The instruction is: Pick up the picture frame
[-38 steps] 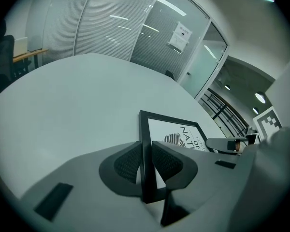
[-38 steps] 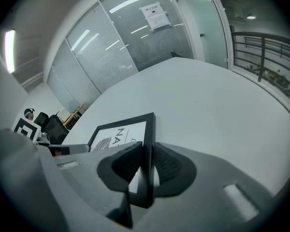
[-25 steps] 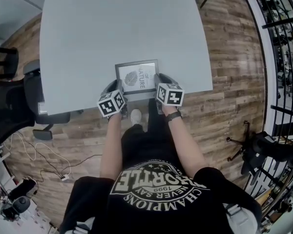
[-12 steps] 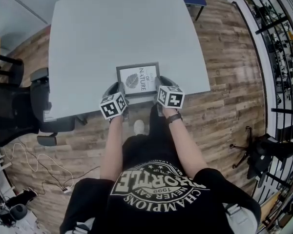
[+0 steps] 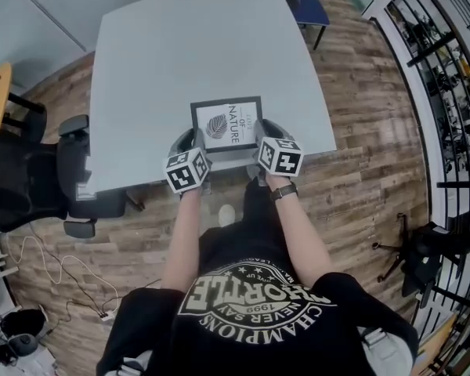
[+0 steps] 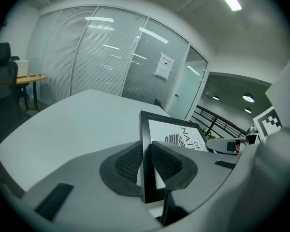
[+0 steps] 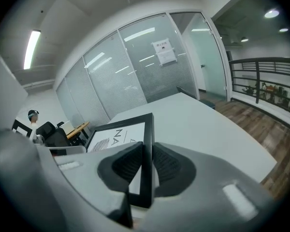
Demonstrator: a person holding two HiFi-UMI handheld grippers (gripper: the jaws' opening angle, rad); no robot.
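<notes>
The picture frame (image 5: 227,124), black-edged with a white print showing a leaf and the word NATURE, hangs above the near edge of the pale grey table (image 5: 180,61). My left gripper (image 5: 193,141) is shut on its left side rail (image 6: 146,163), the ribbed pads pressing either face. My right gripper (image 5: 262,135) is shut on the right side rail (image 7: 147,166) in the same way. The frame (image 6: 176,137) tilts up toward the far side, clear of the tabletop, and its print (image 7: 117,134) faces upward.
A black office chair (image 5: 31,182) stands left of the table, a blue chair (image 5: 307,8) at its far right corner. Black railing (image 5: 446,92) runs along the right. Cables (image 5: 59,276) lie on the wooden floor at lower left. Glass partitions (image 6: 116,62) stand beyond the table.
Both grippers have risen together with the frame held between them, lifting it off the tabletop. The grip on each side rail looks the same.
</notes>
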